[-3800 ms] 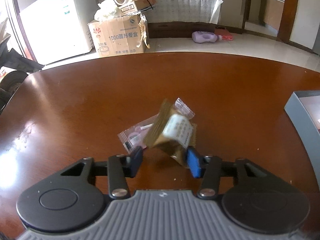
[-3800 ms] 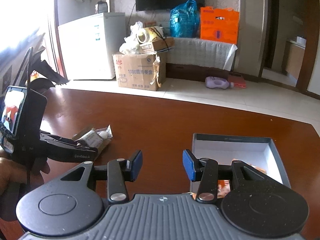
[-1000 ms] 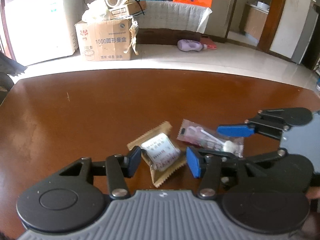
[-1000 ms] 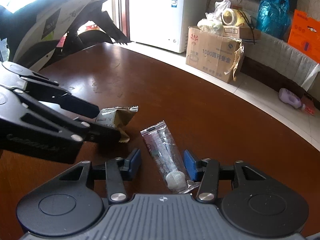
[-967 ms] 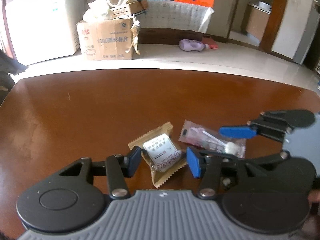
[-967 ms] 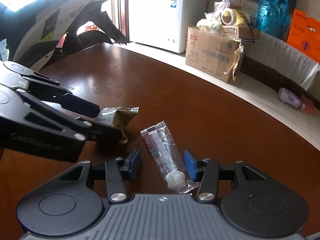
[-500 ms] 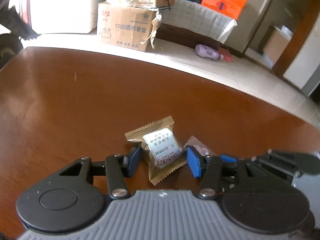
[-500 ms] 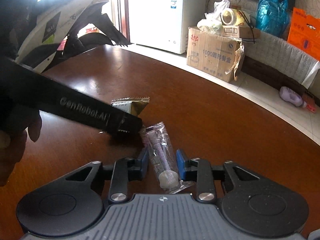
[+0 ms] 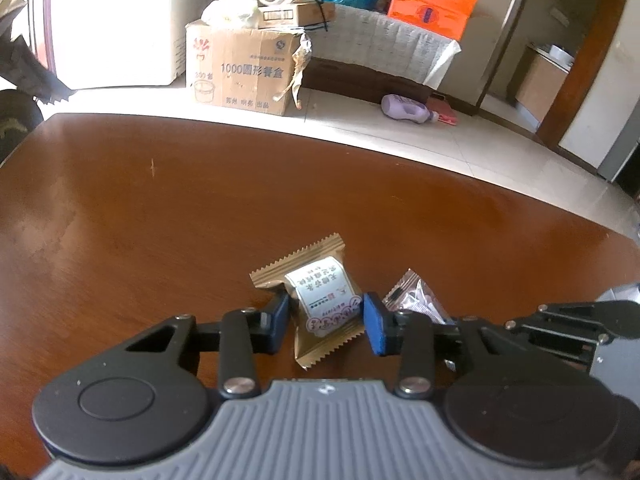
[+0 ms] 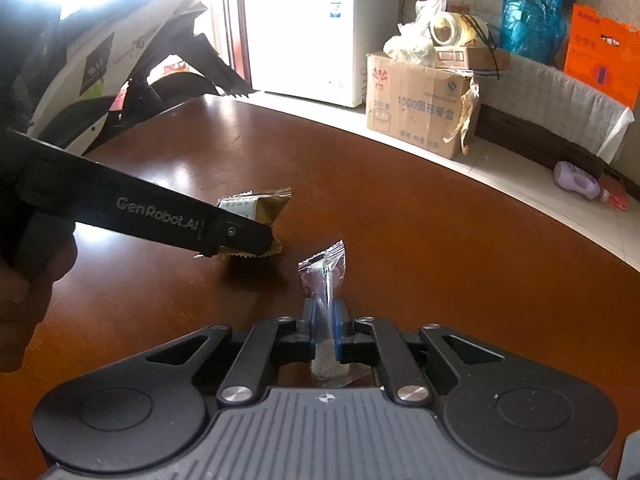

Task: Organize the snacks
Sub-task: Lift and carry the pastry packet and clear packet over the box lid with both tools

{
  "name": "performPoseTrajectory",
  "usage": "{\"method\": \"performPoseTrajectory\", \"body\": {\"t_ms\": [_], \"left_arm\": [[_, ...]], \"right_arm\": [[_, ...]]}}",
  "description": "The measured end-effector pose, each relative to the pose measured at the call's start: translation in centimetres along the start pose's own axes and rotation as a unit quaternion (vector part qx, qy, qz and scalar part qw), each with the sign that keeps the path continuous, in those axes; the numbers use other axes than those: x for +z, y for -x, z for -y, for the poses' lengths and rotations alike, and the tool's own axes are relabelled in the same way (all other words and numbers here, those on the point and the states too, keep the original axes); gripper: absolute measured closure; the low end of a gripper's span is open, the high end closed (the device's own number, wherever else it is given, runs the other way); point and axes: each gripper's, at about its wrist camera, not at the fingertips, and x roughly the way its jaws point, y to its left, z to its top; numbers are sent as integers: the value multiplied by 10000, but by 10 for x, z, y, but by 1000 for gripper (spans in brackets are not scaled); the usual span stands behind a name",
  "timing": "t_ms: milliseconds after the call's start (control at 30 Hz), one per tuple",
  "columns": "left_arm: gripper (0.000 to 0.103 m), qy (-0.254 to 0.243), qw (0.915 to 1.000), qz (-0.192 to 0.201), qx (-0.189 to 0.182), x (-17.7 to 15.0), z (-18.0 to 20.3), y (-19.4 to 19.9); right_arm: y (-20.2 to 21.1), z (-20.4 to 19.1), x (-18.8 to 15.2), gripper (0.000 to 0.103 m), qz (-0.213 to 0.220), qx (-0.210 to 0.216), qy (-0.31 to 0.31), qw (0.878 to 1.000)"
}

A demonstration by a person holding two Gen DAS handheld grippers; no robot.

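Observation:
A gold snack packet (image 9: 320,300) with a white label lies on the brown table (image 9: 160,208). My left gripper (image 9: 326,322) is open, its blue pads on either side of the packet's near half. The packet also shows in the right wrist view (image 10: 256,210), partly behind the left gripper's black finger (image 10: 160,216). My right gripper (image 10: 324,332) is shut on a clear pink-tinted packet (image 10: 326,280) and holds it upright just above the table. That packet shows in the left wrist view (image 9: 416,298), to the right of the gold one.
A grey box edge (image 9: 616,300) shows at the table's right side. Beyond the table stand a cardboard box (image 9: 244,68), a white freezer (image 10: 320,32) and a purple bottle (image 9: 404,108) on the floor. A scooter (image 10: 132,76) stands at the left.
My right gripper has shut on the clear packet and tipped it up off the table. My left gripper has narrowed around the gold packet.

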Motion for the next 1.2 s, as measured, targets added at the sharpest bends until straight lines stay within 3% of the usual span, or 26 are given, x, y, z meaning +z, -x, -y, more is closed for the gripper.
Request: {"method": "performPoseTrajectory", "body": {"t_ms": [200, 500, 967, 1200], "left_arm": [[67, -246, 9996, 154, -10, -1, 17, 16], [67, -468, 9985, 290, -65, 0, 62, 48], [67, -918, 9944, 401, -338, -13, 151, 88], [67, -1213, 9897, 404, -641, -26, 214, 101]], "right_arm": [[24, 3, -2, 93, 212, -137, -210, 9995], [92, 11, -14, 93, 654, -426, -590, 9952], [176, 27, -36, 93, 928, -896, -720, 9890], [221, 48, -60, 93, 1069, -1191, -862, 9833]]}}
